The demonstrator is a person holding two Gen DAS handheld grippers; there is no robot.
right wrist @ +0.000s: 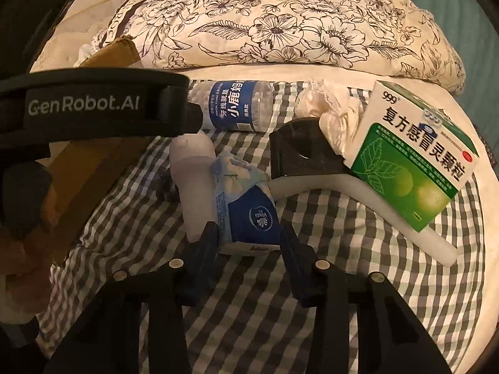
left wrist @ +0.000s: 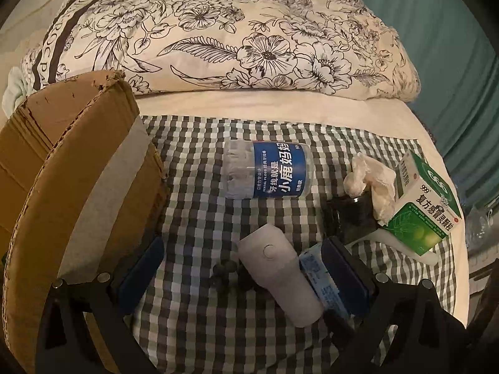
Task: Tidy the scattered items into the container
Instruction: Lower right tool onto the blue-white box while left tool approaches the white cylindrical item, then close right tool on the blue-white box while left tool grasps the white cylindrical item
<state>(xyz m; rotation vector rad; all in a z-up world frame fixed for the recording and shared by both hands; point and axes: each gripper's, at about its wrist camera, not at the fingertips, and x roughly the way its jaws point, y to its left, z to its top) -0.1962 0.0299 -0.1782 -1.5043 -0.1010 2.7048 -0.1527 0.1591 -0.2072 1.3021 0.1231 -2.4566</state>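
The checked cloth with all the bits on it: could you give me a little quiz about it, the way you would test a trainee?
1. True or false: the floss-pick jar stands upright.
2. What lies between the fingers of the right hand-held gripper? A) a green box B) the tissue pack C) a shoe
3. In the left wrist view, at which side of the checked cloth does the cardboard box stand?

Key
1. False: it lies on its side.
2. B.
3. The left side.
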